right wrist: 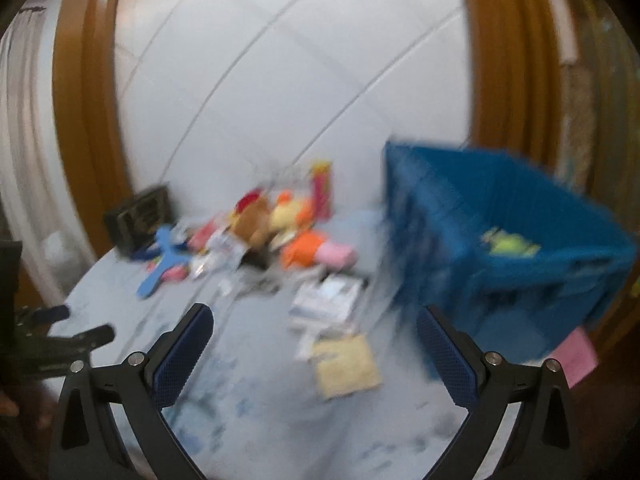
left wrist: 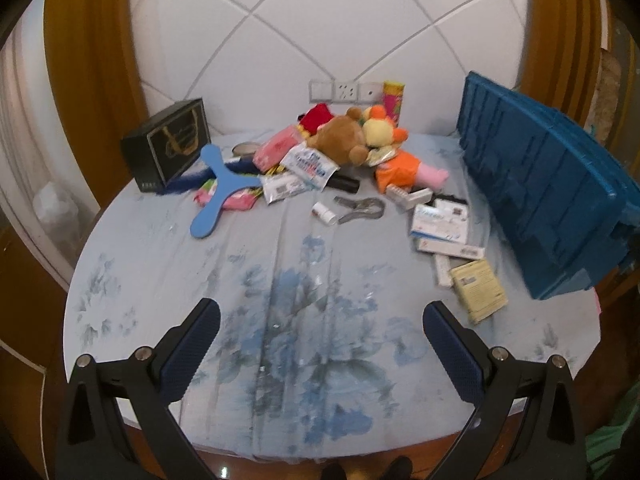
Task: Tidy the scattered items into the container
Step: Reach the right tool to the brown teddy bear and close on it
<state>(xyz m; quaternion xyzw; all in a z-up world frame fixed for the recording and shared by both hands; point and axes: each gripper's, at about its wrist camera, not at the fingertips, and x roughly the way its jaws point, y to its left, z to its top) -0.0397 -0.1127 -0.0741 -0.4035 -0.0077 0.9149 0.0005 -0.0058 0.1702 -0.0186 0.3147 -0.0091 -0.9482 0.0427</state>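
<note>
A blue plastic crate (left wrist: 540,192) stands at the table's right edge; in the blurred right wrist view the crate (right wrist: 500,248) holds a green-yellow item (right wrist: 508,245). Scattered items lie at the back: a brown teddy (left wrist: 340,142), an orange-pink plush (left wrist: 408,172), a blue boomerang (left wrist: 218,188), a metal tool (left wrist: 360,208), medicine boxes (left wrist: 440,222) and a yellowish box (left wrist: 478,290). My left gripper (left wrist: 322,318) hovers open over the near tabletop, nothing between its fingers. My right gripper (right wrist: 314,322) is open too, with the yellowish box (right wrist: 346,366) lying just ahead of it.
The round table wears a pale blue floral cloth (left wrist: 280,300). A black box (left wrist: 168,144) sits at the back left and a pink-yellow tube (left wrist: 394,102) stands by the wall sockets. The left gripper (right wrist: 52,340) shows at the right wrist view's left edge.
</note>
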